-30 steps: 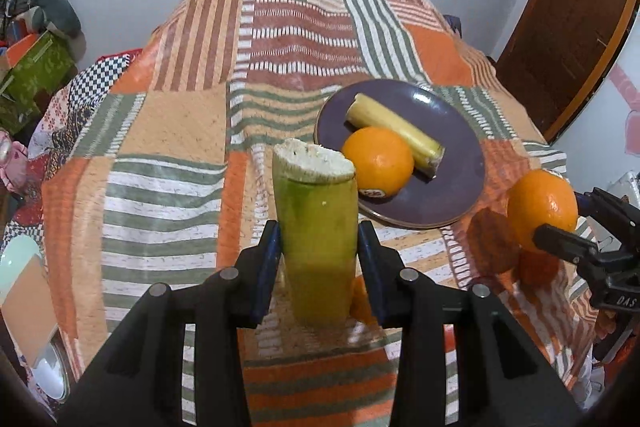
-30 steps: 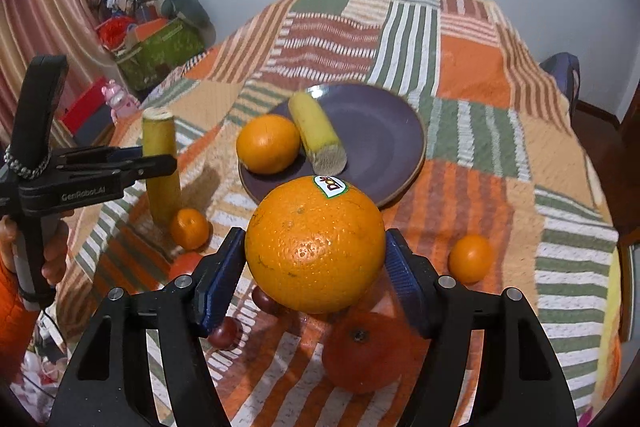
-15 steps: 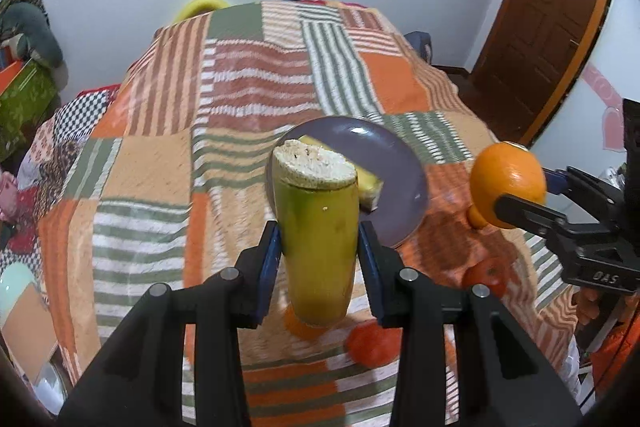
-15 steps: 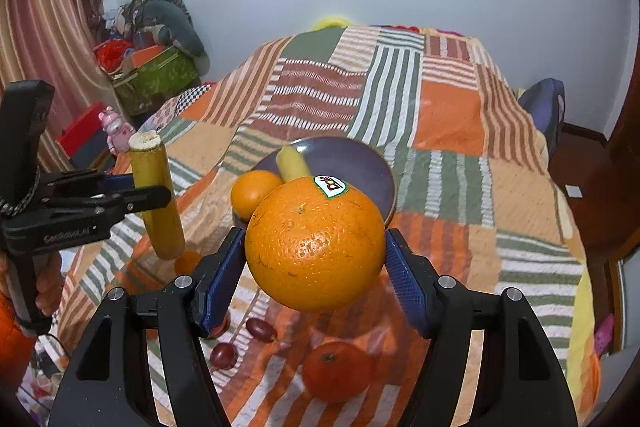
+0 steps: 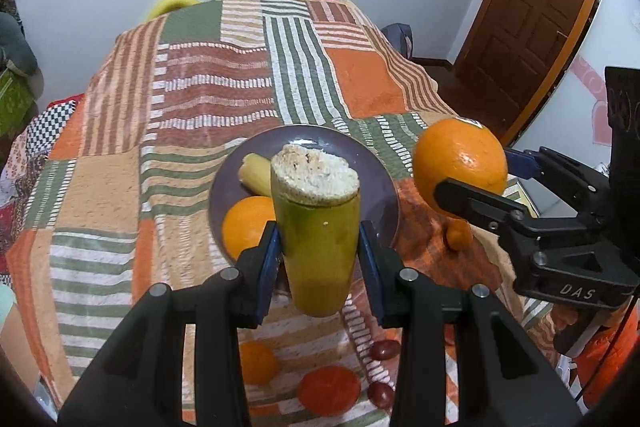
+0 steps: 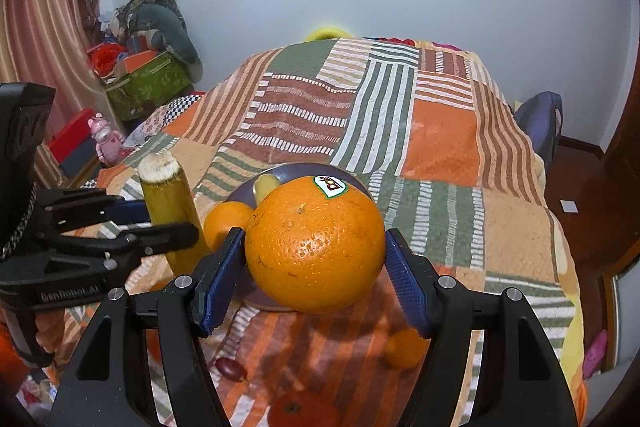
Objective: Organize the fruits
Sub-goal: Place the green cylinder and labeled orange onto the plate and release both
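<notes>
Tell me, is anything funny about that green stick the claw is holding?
Yes. The green-yellow stalk piece in the left claw is cut off flat, with a rough, pale, fibrous top. It is only a short piece.

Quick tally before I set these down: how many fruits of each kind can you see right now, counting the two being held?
Large oranges: 2
Small oranges: 2
Red-orange flat fruit: 1
Dark red small fruits: 2
Yellow-green cut stalks: 2
Total: 9 in view

Stickered orange [image 6: 314, 245] held aloft; green-yellow stalk piece [image 5: 318, 235] upright (pale cut end up), above purple plate [image 5: 376, 171].
</notes>
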